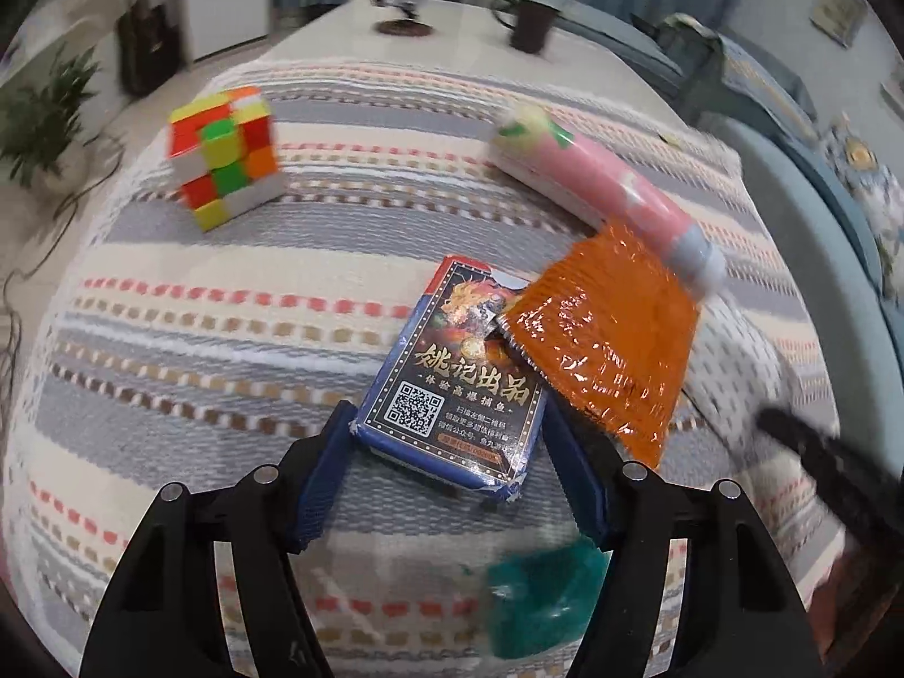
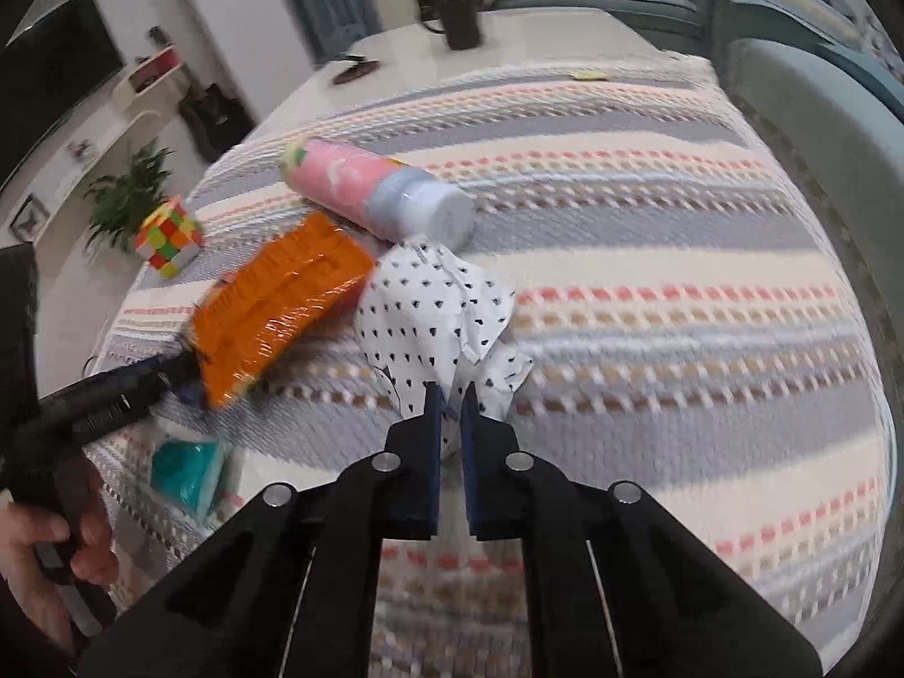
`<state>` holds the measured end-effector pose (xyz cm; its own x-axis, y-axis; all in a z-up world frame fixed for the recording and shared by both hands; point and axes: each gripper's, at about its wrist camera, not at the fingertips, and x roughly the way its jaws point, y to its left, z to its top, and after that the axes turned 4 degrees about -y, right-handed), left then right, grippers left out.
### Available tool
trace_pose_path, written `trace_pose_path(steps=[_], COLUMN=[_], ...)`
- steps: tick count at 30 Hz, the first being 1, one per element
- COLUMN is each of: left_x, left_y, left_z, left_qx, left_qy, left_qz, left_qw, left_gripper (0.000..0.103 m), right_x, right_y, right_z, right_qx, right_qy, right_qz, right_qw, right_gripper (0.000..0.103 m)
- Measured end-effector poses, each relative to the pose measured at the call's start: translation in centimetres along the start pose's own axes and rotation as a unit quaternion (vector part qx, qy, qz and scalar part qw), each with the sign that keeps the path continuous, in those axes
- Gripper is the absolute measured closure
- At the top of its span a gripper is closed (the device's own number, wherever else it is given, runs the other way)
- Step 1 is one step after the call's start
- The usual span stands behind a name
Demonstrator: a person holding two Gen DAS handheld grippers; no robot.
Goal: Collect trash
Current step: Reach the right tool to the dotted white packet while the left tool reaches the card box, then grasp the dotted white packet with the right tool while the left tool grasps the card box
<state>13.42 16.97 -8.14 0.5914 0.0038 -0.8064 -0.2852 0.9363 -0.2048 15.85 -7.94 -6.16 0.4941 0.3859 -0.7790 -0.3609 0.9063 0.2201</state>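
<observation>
Right claw (image 2: 450,395) pinches the spotted paper's (image 2: 435,305) near edge.

Soft indoor light, motion blur, fisheye-warped edges.

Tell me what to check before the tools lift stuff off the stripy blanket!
1. Right tool pinching the spotted paper: ok, closed on its edge.
2. Left tool around the card box: ok, a finger on each side, squeeze cannot tell.
3. Orange wrapper clear of the box: not ok, it overlaps the box's corner.
4. Pink tube clear of the paper: not ok, its cap end meets the paper.
5. Cube out of the way: ok.
</observation>
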Motion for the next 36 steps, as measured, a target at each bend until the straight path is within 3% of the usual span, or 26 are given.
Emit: trace_pose_path(steps=[4, 9, 11, 12, 13, 15, 18, 23, 26, 31, 32, 33, 36], left_x=[-0.5, 0.1, 0.3, 0.4, 0.5, 0.5, 1.0, 2.2, 2.5, 1.1, 0.4, 0.0, -1.9], left_y=[0.7, 0.7, 1.1, 1.3, 1.4, 1.1, 0.8, -0.2, -0.9, 0.5, 0.8, 0.9, 1.2], left_z=[0.3, 0.2, 0.3, 0.3, 0.3, 0.4, 0.7, 1.1, 1.2, 1.8, 2.1, 2.2, 2.6], left_qx=[-0.009, -0.005, -0.015, -0.019, -0.013, 0.003, 0.016, 0.047, 0.065, 0.010, 0.004, 0.001, -0.017], left_qy=[-0.014, 0.006, 0.011, 0.013, 0.015, 0.016, 0.014, 0.004, -0.002, -0.025, -0.039, -0.048, -0.082], left_qz=[0.015, 0.012, 0.006, 0.006, 0.007, 0.013, 0.024, 0.052, 0.069, 0.037, 0.037, 0.037, 0.018], left_qw=[0.9998, 0.9999, 0.9998, 0.9997, 0.9998, 0.9998, 0.9995, 0.9975, 0.9955, 0.9990, 0.9986, 0.9982, 0.9963], left_gripper=[0.039, 0.039, 0.038, 0.038, 0.037, 0.036, 0.032, 0.029, 0.039, 0.043, 0.044, 0.044, 0.045], right_x=[-1.1, -1.6, -2.2, -2.4, -2.6, -2.9, -2.6, 0.4, 1.8, 3.2, 3.2, 3.2, 2.5], right_y=[-0.2, 0.6, 0.2, 0.1, 0.0, 0.0, 0.2, 0.7, 1.0, 1.4, 1.7, 1.9, 2.7], right_z=[-1.4, -2.5, -2.3, -2.0, -1.7, -1.2, -0.2, 0.8, 1.0, 1.2, 1.2, 1.1, 0.9], right_qx=[0.022, -0.006, -0.006, -0.010, -0.015, -0.025, -0.047, -0.075, -0.085, -0.082, -0.089, -0.093, -0.108], right_qy=[0.010, 0.040, 0.027, 0.019, 0.012, -0.003, -0.010, 0.018, 0.029, 0.038, 0.036, 0.039, 0.029], right_qz=[-0.002, -0.009, -0.023, -0.031, -0.036, -0.040, -0.041, -0.042, -0.043, -0.038, -0.041, -0.036, -0.029], right_qw=[1.000, 0.999, 0.999, 0.999, 0.999, 0.999, 0.998, 0.996, 0.995, 0.995, 0.995, 0.994, 0.993], right_gripper=[0.098, 0.098, 0.092, 0.080, 0.060, 0.045, 0.044, 0.043, 0.039, 0.042, 0.049, 0.066, 0.087])
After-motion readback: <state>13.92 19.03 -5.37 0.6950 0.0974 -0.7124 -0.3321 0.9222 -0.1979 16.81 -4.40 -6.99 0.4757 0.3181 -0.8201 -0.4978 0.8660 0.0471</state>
